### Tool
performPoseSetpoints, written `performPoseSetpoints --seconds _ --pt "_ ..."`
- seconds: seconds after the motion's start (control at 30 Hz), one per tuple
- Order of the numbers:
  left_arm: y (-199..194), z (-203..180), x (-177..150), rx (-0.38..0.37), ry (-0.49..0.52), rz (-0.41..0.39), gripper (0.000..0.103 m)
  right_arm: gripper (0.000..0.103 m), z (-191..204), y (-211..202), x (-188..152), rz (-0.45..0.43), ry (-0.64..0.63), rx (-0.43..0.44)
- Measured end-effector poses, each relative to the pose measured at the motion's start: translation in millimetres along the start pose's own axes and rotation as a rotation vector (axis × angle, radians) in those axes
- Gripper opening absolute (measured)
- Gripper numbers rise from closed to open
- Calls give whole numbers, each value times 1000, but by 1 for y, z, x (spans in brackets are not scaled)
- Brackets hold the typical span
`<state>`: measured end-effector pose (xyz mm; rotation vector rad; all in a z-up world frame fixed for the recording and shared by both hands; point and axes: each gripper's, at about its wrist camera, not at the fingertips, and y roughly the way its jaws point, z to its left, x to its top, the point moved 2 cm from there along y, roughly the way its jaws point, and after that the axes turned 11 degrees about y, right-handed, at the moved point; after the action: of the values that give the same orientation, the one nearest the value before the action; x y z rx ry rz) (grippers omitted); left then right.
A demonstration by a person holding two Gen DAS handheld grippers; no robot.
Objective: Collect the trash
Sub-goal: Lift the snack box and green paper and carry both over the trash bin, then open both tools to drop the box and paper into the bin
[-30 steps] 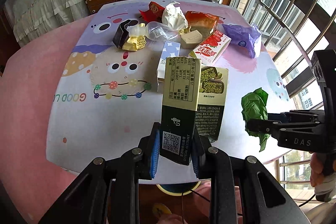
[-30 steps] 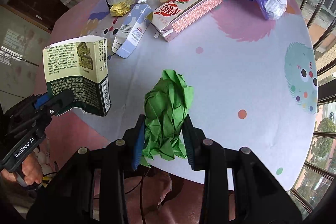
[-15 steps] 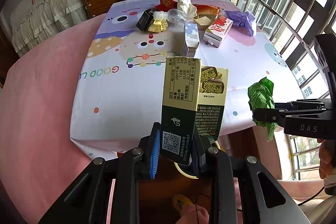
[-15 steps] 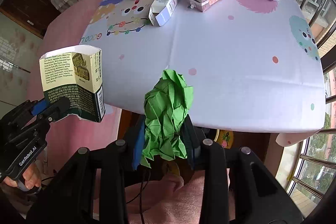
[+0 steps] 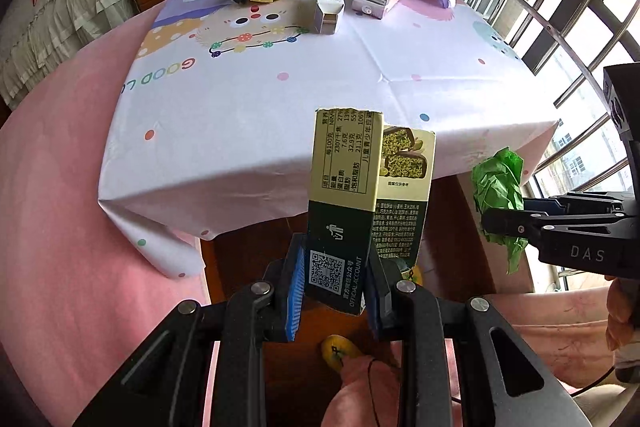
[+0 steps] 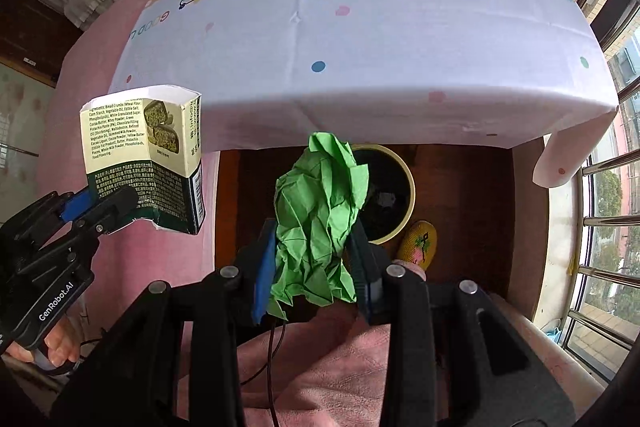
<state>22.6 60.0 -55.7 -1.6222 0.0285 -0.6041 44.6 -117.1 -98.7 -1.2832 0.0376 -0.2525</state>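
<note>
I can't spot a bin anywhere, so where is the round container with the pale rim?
In the right wrist view the round container sits on the floor under the table's near edge, just behind the green crumpled paper held in the right gripper.

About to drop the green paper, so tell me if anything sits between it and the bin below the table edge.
Nothing visible blocks it. The green paper, held in the right claw, hangs above the bin, whose dark opening lies beneath. The snack box in the left claw is off to the side.
</note>
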Motion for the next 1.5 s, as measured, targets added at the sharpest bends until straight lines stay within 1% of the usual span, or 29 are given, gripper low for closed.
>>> performPoseSetpoints --seconds 0.17,0.27,0.4,0.5,0.6,0.73,0.83,0.93,1.03,1.1,1.23,1.27,1.3,1.33,1.4,1.47,1.5 --pt "34 -18 -15 -28 8 59 25 30 -16 30 -13 26 48 -13" --pt "62 -31 -23 -24 27 92 25 30 -29 57 -22 50 70 -24" --pt "104 -45 -33 -7 25 128 25 30 -49 101 -34 88 77 -36" --pt "140 -50 -41 -10 -1 154 25 30 -64 139 -39 115 83 -45" --pt "179 -53 -52 -24 -33 199 25 30 -79 176 -45 133 112 -53" --pt "234 -55 -64 -45 -81 254 25 30 -95 218 -46 134 142 -46" --pt "272 -55 -68 -58 -118 280 25 30 -106 248 -45 139 169 -36" --pt "305 -57 -66 -61 -135 296 25 30 -119 271 -46 133 197 -27" --pt "332 -57 -64 -63 -130 297 25 30 -130 289 -42 124 230 -18" --pt "347 -61 -63 -55 -118 294 25 31 -138 299 -39 122 249 -10" --pt "373 -56 -61 -44 -115 306 25 31 -152 322 -30 127 270 3" --pt "379 -56 -61 -41 -115 311 28 31 -154 326 -28 128 275 6" --pt "383 -53 -60 -39 -117 311 35 32 -156 329 -27 128 279 6" --pt "384 -53 -61 -33 -119 309 40 32 -158 331 -25 127 281 4" --pt "387 -51 -61 -31 -121 310 61 32 -161 337 -23 131 285 5" --pt "389 -48 -62 -22 -122 308 68 32 -162 341 -21 132 284 4" --pt "389 -46 -64 -14 -122 307 68 32 -162 341 -20 133 281 5"
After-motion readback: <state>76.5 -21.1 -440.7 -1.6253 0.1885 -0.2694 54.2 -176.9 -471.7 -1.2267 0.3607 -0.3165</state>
